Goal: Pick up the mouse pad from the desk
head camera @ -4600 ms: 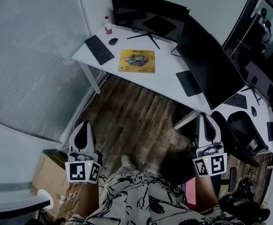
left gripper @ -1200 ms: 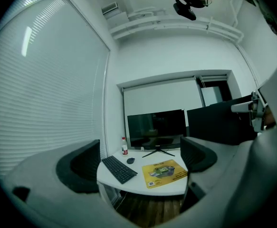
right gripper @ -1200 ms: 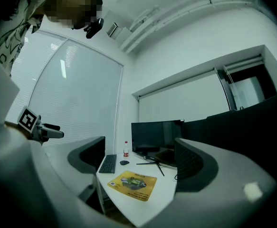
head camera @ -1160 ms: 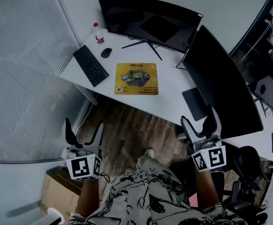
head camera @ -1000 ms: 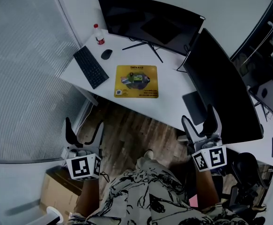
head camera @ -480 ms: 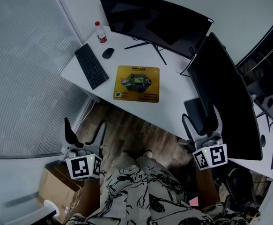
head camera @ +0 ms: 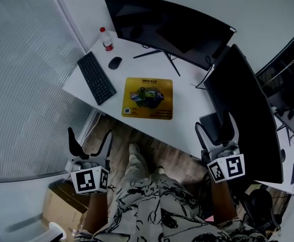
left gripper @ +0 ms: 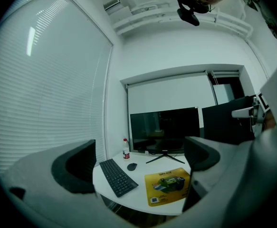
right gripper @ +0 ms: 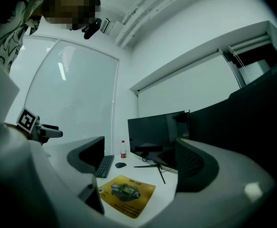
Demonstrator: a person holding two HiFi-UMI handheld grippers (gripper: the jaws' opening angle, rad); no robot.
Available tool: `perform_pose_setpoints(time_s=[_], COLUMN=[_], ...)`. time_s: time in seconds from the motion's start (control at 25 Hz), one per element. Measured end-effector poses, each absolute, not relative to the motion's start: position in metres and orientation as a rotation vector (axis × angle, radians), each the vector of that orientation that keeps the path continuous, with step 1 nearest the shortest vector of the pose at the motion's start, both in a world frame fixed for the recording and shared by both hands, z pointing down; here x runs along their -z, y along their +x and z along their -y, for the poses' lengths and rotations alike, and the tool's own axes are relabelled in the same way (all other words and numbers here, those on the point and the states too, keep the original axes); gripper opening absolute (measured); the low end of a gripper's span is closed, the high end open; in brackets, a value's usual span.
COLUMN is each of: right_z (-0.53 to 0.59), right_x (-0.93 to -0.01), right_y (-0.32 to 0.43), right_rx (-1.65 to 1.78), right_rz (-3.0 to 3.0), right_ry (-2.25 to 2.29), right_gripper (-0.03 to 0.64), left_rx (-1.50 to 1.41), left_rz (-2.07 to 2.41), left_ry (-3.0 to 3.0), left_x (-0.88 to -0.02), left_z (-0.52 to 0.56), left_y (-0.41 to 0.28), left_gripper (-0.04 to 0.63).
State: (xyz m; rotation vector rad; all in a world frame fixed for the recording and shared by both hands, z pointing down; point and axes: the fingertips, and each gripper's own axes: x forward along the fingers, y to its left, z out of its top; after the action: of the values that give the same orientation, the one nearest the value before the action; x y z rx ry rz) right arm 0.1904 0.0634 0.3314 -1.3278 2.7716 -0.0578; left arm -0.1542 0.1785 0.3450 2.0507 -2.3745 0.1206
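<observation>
In the head view the yellow mouse pad [head camera: 148, 98] lies flat on the white table [head camera: 189, 102], close to its front edge and about midway along it. Its slightly longer side runs along that edge, and the foot of its print faces the front edge. A black keyboard [head camera: 97, 77] lies to the pad's left, angled toward the table's left corner, with a mouse [head camera: 115, 62] and a red-capped bottle [head camera: 105, 39] beyond it toward the back. A curved monitor [head camera: 172, 26] stands along the back edge and a second monitor [head camera: 242, 105] along the right. The left gripper [head camera: 90, 135] and right gripper [head camera: 215, 124] hang over the wooden floor, short of the table and well apart from the pad.

In the left gripper view the jaws stand wide apart, having just been opening, and nothing is between them; the pad shows far ahead, toward the right jaw.

In the right gripper view the jaws are also spread wide and grip nothing; the pad lies well ahead, low between them.
</observation>
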Motion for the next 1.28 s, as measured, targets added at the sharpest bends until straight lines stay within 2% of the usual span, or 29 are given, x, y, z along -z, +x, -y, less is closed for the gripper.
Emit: perform_pose_setpoints(time_s=[0.56, 0.96, 1.28], right_z=[0.036, 0.073, 0.094], right_x=[-0.312, -0.316, -0.374], right_y=[0.137, 0.111, 0.112], right_rx=[0.005, 0.043, 0.255], right_rz=[-2.729, -2.655, -2.725], right_ry=[-1.495, -1.620, -1.740], right_gripper=[0.469, 0.474, 0.474], left_rx=[-0.164, -0.162, -0.236], left_rz=[2.225, 2.098, 1.929], left_ry=[2.207, 2.303, 2.223], left_x=[-0.340, -0.347, -0.403], left_z=[-0.031, 0.034, 0.063], left_y=[-0.212, -0.242, -0.231], left_gripper=[0.585, 0.600, 0.600])
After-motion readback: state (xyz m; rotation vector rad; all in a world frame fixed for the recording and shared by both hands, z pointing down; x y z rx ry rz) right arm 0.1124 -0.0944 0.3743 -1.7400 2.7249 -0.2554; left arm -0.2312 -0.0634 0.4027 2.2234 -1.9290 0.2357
